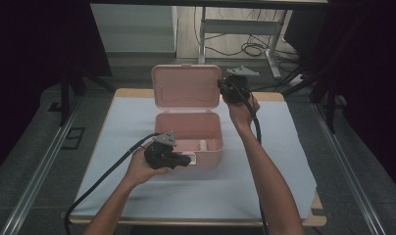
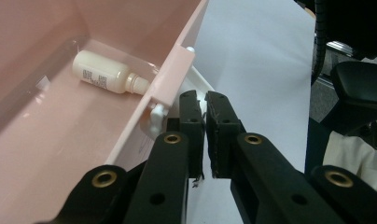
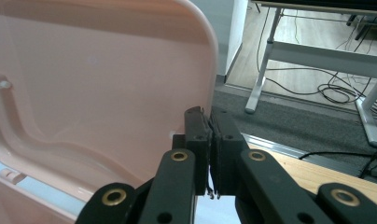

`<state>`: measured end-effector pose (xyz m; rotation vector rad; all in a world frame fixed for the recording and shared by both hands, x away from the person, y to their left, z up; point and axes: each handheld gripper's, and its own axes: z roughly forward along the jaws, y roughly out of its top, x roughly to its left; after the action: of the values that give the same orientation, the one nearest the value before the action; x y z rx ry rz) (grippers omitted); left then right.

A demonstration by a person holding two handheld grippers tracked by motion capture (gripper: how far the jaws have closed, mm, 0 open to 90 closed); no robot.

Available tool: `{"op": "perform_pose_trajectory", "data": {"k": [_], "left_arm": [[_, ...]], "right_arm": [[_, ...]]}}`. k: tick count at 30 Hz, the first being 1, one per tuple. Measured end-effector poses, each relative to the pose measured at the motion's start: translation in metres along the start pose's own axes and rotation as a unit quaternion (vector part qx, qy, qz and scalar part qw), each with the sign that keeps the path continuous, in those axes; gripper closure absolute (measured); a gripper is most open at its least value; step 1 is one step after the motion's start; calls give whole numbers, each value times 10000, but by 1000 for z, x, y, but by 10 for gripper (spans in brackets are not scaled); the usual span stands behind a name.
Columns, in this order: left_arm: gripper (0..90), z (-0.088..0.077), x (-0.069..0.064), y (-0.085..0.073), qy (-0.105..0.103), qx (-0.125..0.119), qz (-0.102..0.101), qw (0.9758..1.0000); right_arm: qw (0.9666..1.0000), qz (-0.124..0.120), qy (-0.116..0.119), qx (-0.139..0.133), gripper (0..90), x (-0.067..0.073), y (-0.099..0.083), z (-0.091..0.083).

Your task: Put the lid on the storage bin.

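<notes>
The pink box (image 1: 188, 134) is kept open: its white latch (image 2: 157, 114) is beside the closed left gripper (image 2: 204, 100), and its lid (image 3: 98, 88) is met at the edge by the closed right gripper (image 3: 210, 116).

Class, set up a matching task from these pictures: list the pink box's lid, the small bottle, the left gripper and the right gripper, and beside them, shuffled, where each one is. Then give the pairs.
Things:
1. lid
2. bottle
3. left gripper
4. right gripper

Places:
A. at the pink box's front wall, by its white latch
B. lying inside the box
C. at the lid's right edge
D. raised open behind the box

Pairs: 1-D, 2-B, 3-A, 4-C
</notes>
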<state>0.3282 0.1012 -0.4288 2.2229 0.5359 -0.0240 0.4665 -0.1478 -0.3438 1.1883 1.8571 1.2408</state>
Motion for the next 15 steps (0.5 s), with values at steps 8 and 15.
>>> {"op": "perform_pose_trajectory", "data": {"k": [8,15], "left_arm": [[860,0,0,0,-15,-24,-14,10000],[860,0,0,0,-11,-2,-11,10000]], "right_arm": [[9999,-29,43,-117,875,3,-4,-11],[9997,-118,72,-205,875,5,-9,-22]]}}
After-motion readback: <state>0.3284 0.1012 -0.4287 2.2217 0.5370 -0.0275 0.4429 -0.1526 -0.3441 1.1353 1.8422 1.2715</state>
